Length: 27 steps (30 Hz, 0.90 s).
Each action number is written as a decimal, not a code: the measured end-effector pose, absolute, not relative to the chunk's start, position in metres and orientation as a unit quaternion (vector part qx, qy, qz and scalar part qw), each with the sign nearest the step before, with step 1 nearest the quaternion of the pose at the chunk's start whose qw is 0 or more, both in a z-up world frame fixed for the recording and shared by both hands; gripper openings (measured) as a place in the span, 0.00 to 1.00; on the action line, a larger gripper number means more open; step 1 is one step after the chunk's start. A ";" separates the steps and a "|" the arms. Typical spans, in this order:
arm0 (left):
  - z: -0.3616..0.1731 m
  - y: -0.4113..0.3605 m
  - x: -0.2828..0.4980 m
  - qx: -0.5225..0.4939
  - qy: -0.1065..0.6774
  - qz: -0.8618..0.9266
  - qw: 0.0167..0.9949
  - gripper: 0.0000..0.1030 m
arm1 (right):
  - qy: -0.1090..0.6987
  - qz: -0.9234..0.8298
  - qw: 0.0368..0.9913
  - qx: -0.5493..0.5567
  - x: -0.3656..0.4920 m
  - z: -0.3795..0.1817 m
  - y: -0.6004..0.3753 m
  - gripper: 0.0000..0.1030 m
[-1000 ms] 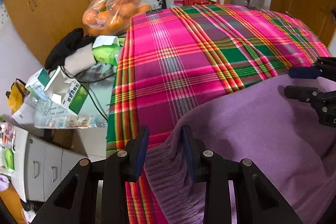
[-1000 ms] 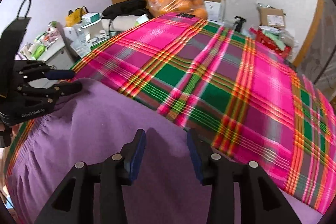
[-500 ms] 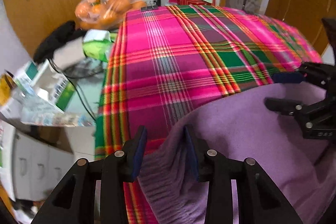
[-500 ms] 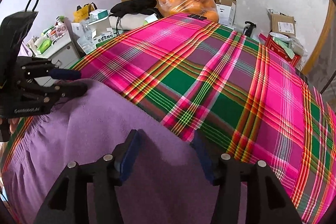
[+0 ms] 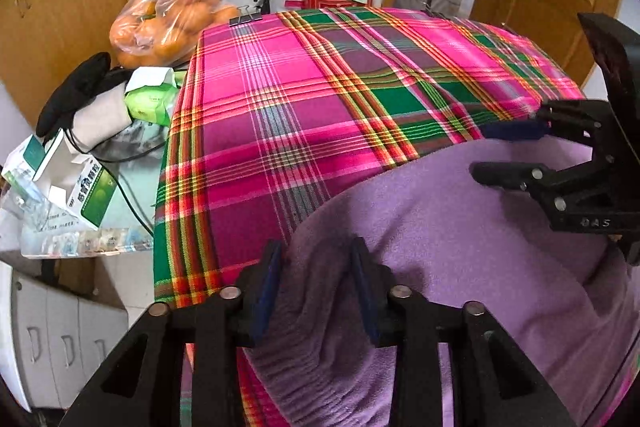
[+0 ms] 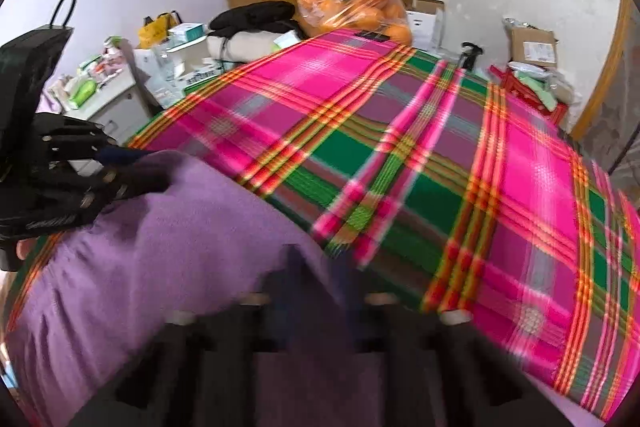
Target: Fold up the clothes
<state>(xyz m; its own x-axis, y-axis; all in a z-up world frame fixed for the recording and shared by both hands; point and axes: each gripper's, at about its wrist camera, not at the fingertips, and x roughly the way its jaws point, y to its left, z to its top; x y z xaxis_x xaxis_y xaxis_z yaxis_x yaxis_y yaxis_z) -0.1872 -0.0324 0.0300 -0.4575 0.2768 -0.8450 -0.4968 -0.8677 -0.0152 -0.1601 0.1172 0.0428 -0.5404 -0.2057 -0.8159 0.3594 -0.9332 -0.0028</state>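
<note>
the purple fleece garment (image 5: 460, 227) lay on the plaid tabletop (image 5: 320, 99), its near hem running nine to three o'clock; the left hand-held gripper (image 5: 316, 283) was closing around one corner, the right hand-held gripper (image 6: 316, 291) closing onto the other.

Room ahead, clutter off the left edge

I see open plaid cloth (image 5: 320, 107) beyond the purple garment (image 5: 460, 227); a bag of oranges (image 5: 168, 19), boxes (image 5: 80, 187) and a black bundle (image 5: 76, 87) crowd the left side.
</note>
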 end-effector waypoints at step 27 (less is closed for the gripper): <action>0.081 -0.052 -0.114 -0.362 0.088 0.903 0.214 0.05 | 0.090 -0.928 0.100 0.349 -0.046 0.116 0.091 0.04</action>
